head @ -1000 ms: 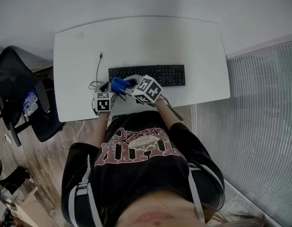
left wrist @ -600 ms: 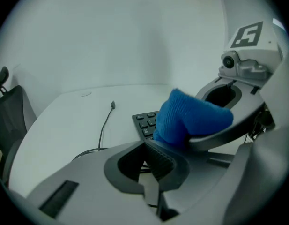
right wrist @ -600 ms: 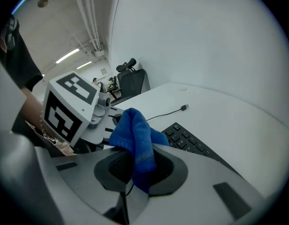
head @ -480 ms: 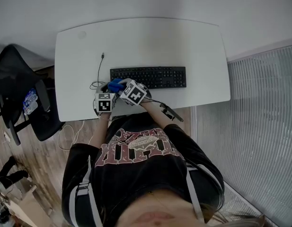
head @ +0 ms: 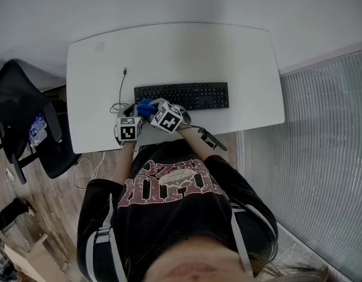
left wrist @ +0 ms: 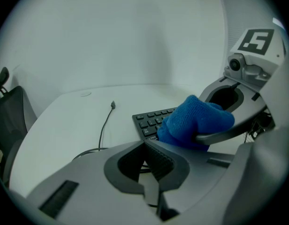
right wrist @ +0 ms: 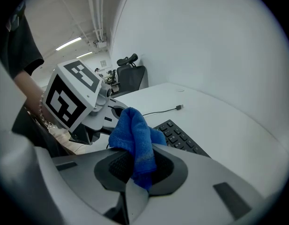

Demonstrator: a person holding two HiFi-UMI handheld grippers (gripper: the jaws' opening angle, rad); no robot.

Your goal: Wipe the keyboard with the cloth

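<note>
A black keyboard (head: 182, 94) lies across the middle of the white table (head: 181, 46). My right gripper (head: 151, 107) is shut on a bunched blue cloth (head: 145, 107), which hangs over the keyboard's left end (left wrist: 150, 120). In the right gripper view the cloth (right wrist: 133, 136) is pinched between the pads of the right gripper (right wrist: 135, 162), with the keyboard (right wrist: 181, 137) just beyond. My left gripper (head: 132, 111) sits close beside it, left of the keyboard, shut on nothing (left wrist: 149, 153). The cloth (left wrist: 196, 121) fills the left gripper view's right half.
The keyboard's thin black cable (head: 121, 86) runs up from its left end and loops on the table (left wrist: 104, 125). A black office chair (head: 19, 113) stands off the table's left edge. A ribbed wall panel (head: 321, 151) lies to the right.
My right gripper has moved left with the cloth, from nearer the keyboard's middle to its left end, closing in on the left gripper. The left gripper has barely moved.
</note>
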